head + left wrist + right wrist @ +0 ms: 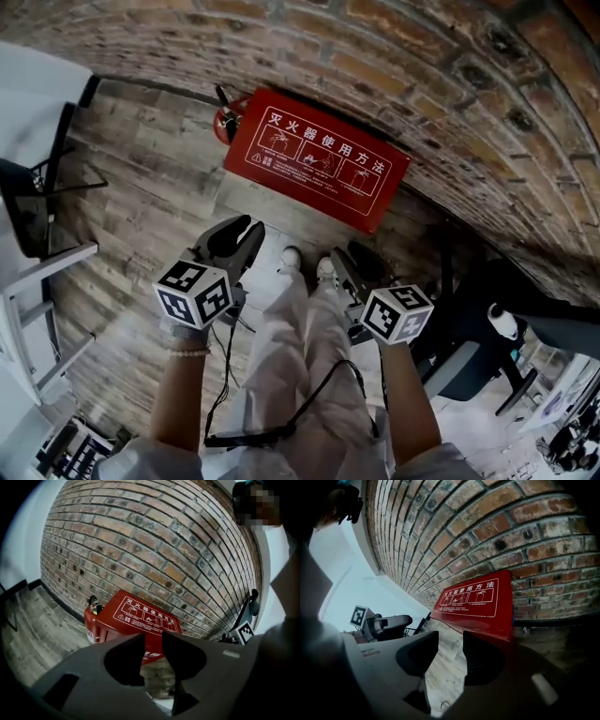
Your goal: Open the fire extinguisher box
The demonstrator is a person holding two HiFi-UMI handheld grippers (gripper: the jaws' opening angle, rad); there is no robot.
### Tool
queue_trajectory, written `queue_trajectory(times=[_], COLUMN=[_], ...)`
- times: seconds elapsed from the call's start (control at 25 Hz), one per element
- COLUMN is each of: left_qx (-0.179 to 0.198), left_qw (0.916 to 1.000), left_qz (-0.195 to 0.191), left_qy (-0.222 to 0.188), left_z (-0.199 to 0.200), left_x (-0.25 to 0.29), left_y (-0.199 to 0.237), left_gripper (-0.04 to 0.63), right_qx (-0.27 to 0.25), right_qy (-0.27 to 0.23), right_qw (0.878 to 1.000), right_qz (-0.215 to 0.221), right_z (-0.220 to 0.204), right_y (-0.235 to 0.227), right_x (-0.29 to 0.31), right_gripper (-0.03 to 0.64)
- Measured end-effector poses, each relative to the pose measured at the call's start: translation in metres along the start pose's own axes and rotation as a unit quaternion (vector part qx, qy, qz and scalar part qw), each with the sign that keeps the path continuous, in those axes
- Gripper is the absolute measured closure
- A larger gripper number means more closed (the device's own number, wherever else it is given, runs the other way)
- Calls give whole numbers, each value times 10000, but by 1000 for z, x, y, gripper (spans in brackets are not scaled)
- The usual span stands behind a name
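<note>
Fire extinguisher box [317, 159] stands on the floor against the brick wall [394, 56], ahead of both grippers and touched by neither. The left gripper [248, 228] has its jaws parted with nothing between them – in the left gripper view the gap at its tips [153, 637] shows only the red box [140, 618] and brickwork beyond. The right gripper [352, 253] is likewise released and empty; in its own view the space between its tips [450, 634] frames bare floorboards and the near edge of the box [476, 599]. Both tools point forward and downward, one at each side of the person's legs [300, 347], whose pale shoes [291, 258] stand just short of the box. Each gripper's marker cube faces up at the head camera, and a black cable [225, 375] hangs from the left one. The box's red lid, printed with white characters and three small diagrams, lies down over the body and slopes toward the person. At its left end the black-handled top of an extinguisher [223, 112] sticks out. Grey wooden flooring [150, 187] spreads to the left – chair legs and a white desk edge [37, 141] stand there.
</note>
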State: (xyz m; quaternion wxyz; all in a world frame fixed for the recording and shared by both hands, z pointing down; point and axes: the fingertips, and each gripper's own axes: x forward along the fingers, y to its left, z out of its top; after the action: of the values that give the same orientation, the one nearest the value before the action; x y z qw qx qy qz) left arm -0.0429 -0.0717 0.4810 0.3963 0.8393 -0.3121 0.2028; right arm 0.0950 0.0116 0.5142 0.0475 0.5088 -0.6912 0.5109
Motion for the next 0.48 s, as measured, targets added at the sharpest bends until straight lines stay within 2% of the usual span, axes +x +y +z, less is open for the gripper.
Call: queue_trajectory(times=[0.12,0.36,0.48], left_qx=[-13,-363,-498], left_qw=[9998,9985,9973], left_qz=[-156,-366,-486], left_qy=[154,161,221], left_z=[-13,-27,-35], left_x=[18,40,52], left_y=[2,9,15], left_gripper=[463,442,436], right_qx=[324,993,1119], right_qy=[-72,-370,-448], right_qw=[9994,9939,9922], right_qz=[125,304,334], right_z=[-9,-14,-17], right_y=[-3,-12,-20], right_x=[14,34,43], right_gripper=[456,442,442])
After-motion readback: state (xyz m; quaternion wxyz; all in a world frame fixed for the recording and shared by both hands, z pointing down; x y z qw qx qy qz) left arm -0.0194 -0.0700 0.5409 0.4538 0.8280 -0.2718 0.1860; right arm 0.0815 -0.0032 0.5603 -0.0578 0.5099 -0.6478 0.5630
